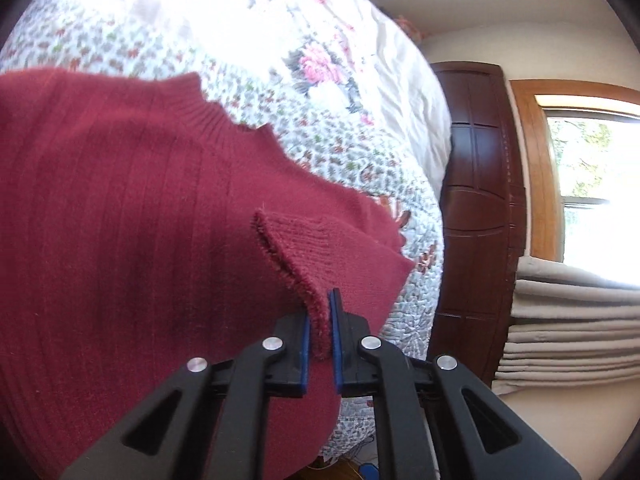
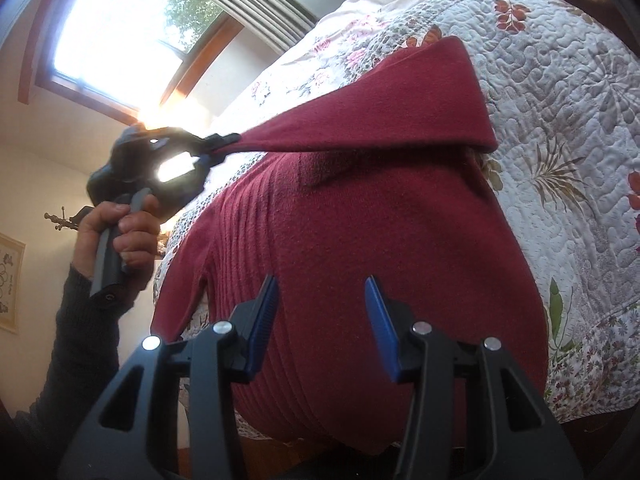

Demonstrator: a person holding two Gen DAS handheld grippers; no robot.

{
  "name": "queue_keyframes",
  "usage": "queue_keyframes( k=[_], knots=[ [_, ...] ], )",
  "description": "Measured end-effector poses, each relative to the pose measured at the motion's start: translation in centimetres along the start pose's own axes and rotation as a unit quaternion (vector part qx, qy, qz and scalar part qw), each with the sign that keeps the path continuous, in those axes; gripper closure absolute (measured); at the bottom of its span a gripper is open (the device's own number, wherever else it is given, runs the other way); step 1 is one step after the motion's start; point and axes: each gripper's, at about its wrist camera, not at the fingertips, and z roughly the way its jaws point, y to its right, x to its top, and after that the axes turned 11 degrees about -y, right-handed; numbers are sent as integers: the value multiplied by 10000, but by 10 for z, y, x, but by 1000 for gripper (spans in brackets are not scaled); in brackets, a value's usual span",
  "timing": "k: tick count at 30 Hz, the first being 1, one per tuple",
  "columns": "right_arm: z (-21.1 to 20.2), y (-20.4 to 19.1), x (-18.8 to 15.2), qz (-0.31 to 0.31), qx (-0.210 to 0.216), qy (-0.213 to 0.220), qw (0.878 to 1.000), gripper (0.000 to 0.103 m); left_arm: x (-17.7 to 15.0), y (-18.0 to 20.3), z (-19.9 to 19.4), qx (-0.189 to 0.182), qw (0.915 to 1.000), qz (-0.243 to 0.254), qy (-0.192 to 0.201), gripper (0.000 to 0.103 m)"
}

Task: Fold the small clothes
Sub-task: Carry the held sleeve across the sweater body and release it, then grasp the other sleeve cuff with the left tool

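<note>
A dark red sweater (image 2: 360, 220) lies spread on a bed, on a flower-patterned quilt (image 2: 560, 100), with its ribbed body flat and near the bed's edge. One sleeve (image 2: 400, 92) is lifted off the body and drawn across it toward the window side, so that it forms a taut triangular flap; this placement suits the first inward fold of a sleeve, judged from the task. The sleeve's ribbed cuff (image 1: 304, 256) sits between the blue pads of the left hand-held gripper (image 1: 320, 332), whose jaws are clenched on it. The grip at the very end of the sleeve keeps the cloth stretched and lets the whole length be carried over in one piece.

The person's hand (image 2: 120, 232) is wrapped around the left gripper's handle, with a dark cuffed forearm rising from below; the tool is held out level above the bed, pointing back at the garment. The right hand-held gripper (image 2: 320, 320) hovers low over the sweater's lower body, released, jaws wide apart and grasping nothing. A window (image 2: 120, 32) and a dark wooden door (image 1: 480, 200) stand beyond the bed.
</note>
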Motion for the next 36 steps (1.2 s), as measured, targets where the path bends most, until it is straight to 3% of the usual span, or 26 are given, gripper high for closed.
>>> queue_keyframes(
  k=[5, 11, 20, 27, 29, 31, 33, 34, 36],
  knots=[
    [3, -1, -4, 27, -32, -33, 10000, 57, 4, 15, -83, -49, 9968, 465, 643, 95],
    [12, -11, -6, -52, -3, -127, 9999, 57, 13, -39, -140, -26, 9944, 73, 1050, 95],
    [16, -19, -9, -119, -65, -203, 9997, 57, 5, -149, -113, 52, 9942, -730, 786, 95],
    [15, -20, -9, -142, -106, -219, 9996, 57, -4, -188, -90, 261, 9932, -967, 592, 94],
    [14, -21, -9, -157, -106, -223, 9996, 57, -9, -188, -94, 622, 9903, -1065, 638, 86],
    [12, -22, -9, -167, -94, -200, 9996, 57, -20, -179, -108, 1079, 9837, -1098, 929, 85],
    [11, -22, -9, -167, -68, -197, 9996, 57, -31, -162, -120, 899, 9826, -956, 1312, 70],
    [11, -23, -9, -172, -57, -211, 9996, 57, -34, -152, -119, 771, 9836, -860, 1387, 55],
    [13, -27, -9, -217, -38, -243, 9995, 57, -32, -137, -104, 540, 9883, -576, 1301, 50]
  ],
)
